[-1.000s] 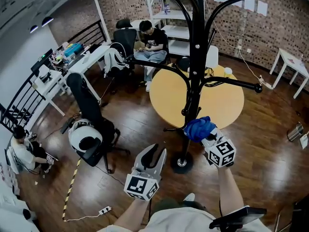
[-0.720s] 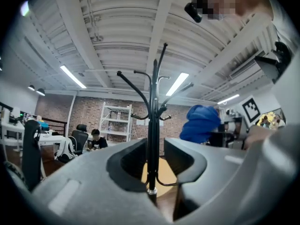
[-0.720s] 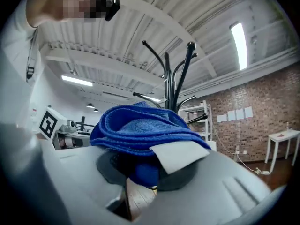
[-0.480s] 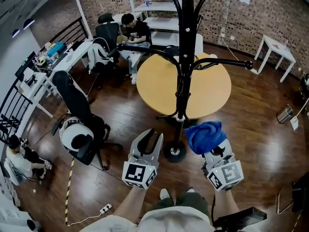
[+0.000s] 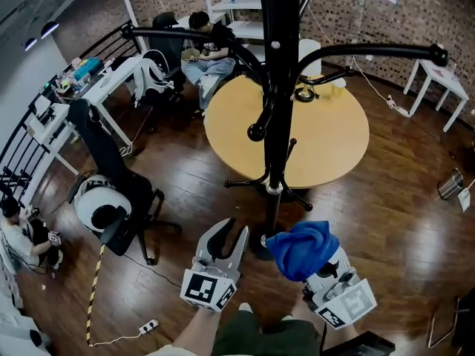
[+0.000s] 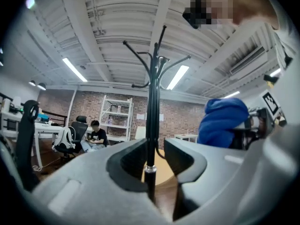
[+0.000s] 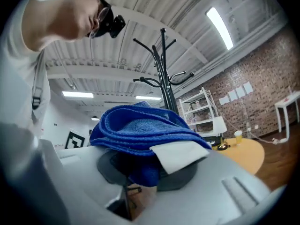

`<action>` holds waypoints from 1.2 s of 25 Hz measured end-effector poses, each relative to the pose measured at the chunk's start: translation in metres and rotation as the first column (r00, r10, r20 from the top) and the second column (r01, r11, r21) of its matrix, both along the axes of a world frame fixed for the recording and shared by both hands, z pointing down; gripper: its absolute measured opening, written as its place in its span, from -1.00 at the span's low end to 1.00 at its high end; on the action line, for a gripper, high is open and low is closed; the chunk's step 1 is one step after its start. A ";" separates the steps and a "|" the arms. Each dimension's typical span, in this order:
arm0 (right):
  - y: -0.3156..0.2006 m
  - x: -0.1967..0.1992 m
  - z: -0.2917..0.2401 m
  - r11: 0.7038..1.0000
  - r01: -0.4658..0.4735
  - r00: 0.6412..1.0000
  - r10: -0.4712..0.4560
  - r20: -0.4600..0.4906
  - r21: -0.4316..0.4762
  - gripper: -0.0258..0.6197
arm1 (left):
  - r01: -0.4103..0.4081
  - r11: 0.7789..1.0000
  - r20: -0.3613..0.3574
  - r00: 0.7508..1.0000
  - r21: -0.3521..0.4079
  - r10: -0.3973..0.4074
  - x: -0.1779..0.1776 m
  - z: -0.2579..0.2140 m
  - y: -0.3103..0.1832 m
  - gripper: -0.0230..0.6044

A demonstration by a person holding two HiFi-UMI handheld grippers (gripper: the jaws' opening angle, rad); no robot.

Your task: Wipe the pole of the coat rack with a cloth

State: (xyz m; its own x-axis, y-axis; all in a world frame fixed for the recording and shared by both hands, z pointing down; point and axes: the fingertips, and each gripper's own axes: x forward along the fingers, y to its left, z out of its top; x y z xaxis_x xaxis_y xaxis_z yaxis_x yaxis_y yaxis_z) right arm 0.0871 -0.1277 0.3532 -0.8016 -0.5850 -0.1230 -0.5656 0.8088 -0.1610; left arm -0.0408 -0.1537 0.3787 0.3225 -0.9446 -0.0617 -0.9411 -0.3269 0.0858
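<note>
The black coat rack pole (image 5: 275, 87) rises in front of me, with its round base (image 5: 261, 247) on the wood floor. My right gripper (image 5: 315, 265) is shut on a bunched blue cloth (image 5: 303, 249), just right of the pole's foot and apart from it. The right gripper view shows the cloth (image 7: 140, 125) heaped over the right gripper (image 7: 140, 172), and the rack (image 7: 165, 78) behind. My left gripper (image 5: 226, 236) hangs left of the base, holding nothing. In the left gripper view, the left gripper (image 6: 154, 158) stands slightly open; beyond its gap are the pole (image 6: 151, 121) and the cloth (image 6: 222, 123).
A round yellow table (image 5: 326, 136) stands right behind the rack. A black office chair (image 5: 111, 176) with a helmet is at left, near white desks (image 5: 104, 80). A person (image 5: 211, 47) sits at the back. A power strip (image 5: 148, 325) lies on the floor.
My right gripper has carried the cloth down and back from the pole's lower part to beside its base. The left gripper stayed low, and my view moved closer to the rack.
</note>
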 end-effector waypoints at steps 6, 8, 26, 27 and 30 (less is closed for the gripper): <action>-0.025 -0.030 0.139 0.991 0.125 0.992 -0.124 -0.021 0.057 -0.61 | 0.047 0.998 0.118 0.992 0.038 -0.051 -0.024 0.142 -0.032 -0.58; -0.047 -0.032 0.181 0.988 0.132 0.991 -0.130 -0.033 0.076 -0.61 | 0.102 0.993 0.240 0.964 0.055 -0.112 -0.034 0.197 -0.042 -0.58; -0.163 -0.047 0.367 0.967 0.145 0.988 -0.130 -0.083 0.207 -0.61 | 0.126 0.987 0.137 0.981 0.096 -0.138 -0.029 0.424 -0.057 -0.58; -0.164 -0.048 0.404 0.971 0.135 0.989 -0.121 -0.083 0.196 -0.61 | 0.122 0.988 0.111 0.985 0.094 -0.132 -0.029 0.428 -0.057 -0.58; -0.162 -0.046 0.535 0.990 0.081 0.994 -0.073 -0.081 0.111 -0.61 | 0.051 0.994 0.101 0.993 0.100 -0.061 -0.017 0.424 -0.055 -0.58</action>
State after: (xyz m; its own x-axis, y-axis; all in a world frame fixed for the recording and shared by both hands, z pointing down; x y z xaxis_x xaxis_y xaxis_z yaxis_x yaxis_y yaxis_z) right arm 0.0413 -0.2900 0.8883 -0.8534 -0.5068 -0.1223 -0.5079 0.8611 -0.0238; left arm -0.0577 -0.2091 0.8028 0.2790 -0.9524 -0.1228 -0.9603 -0.2758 -0.0427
